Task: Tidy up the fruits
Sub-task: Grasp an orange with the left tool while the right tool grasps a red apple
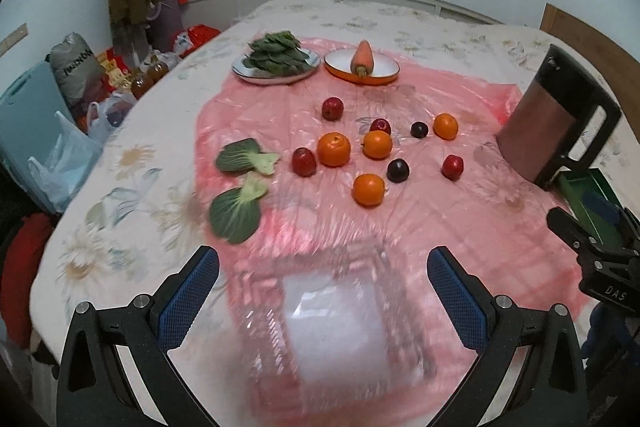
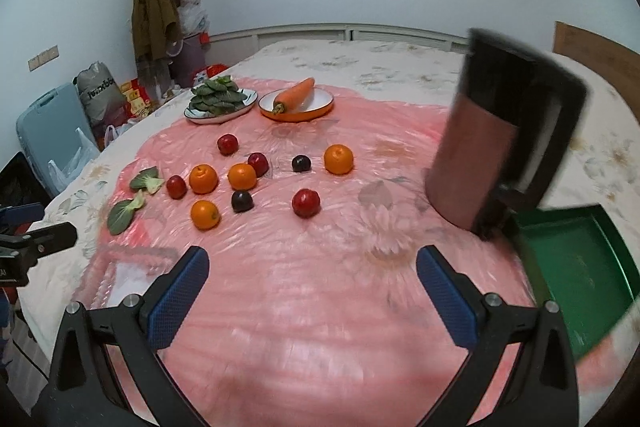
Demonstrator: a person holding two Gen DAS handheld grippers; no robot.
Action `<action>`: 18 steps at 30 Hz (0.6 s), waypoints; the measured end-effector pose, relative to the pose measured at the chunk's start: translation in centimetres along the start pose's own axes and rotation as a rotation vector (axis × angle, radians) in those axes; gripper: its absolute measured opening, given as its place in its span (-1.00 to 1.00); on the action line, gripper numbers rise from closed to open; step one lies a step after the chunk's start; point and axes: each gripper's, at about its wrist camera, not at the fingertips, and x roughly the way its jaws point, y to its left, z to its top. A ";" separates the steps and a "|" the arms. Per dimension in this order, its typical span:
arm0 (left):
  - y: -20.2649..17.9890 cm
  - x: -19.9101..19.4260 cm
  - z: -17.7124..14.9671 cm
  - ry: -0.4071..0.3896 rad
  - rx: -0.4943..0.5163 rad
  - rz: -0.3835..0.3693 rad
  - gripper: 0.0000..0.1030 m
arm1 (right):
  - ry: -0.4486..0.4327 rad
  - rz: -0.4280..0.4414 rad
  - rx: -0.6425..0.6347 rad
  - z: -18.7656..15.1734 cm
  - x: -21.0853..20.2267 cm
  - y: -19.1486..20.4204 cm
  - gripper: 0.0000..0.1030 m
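Observation:
Several oranges, red fruits and dark plums lie loose on a pink plastic sheet (image 1: pixel 452 223) in mid-table. The nearest orange (image 1: pixel 368 189) shows in the right wrist view (image 2: pixel 205 214) too. A red fruit (image 2: pixel 306 203) and a dark plum (image 2: pixel 242 201) lie near it. A clear plastic tray (image 1: pixel 336 315) sits just ahead of my left gripper (image 1: pixel 323 281), which is open and empty. My right gripper (image 2: pixel 313 281) is open and empty above bare sheet. A green tray (image 2: pixel 580 267) lies at the right.
A plate of greens (image 1: pixel 276 61) and an orange bowl with a carrot (image 1: pixel 362 65) stand at the back. Two bok choy leaves (image 1: pixel 240 187) lie left of the fruit. A tall copper-and-black jug (image 2: pixel 504 143) stands right, next to the green tray.

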 end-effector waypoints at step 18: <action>-2.3 14.5 4.6 0.301 -0.080 -0.026 0.46 | 0.237 0.170 -0.036 3.6 16.4 -1.5 0.94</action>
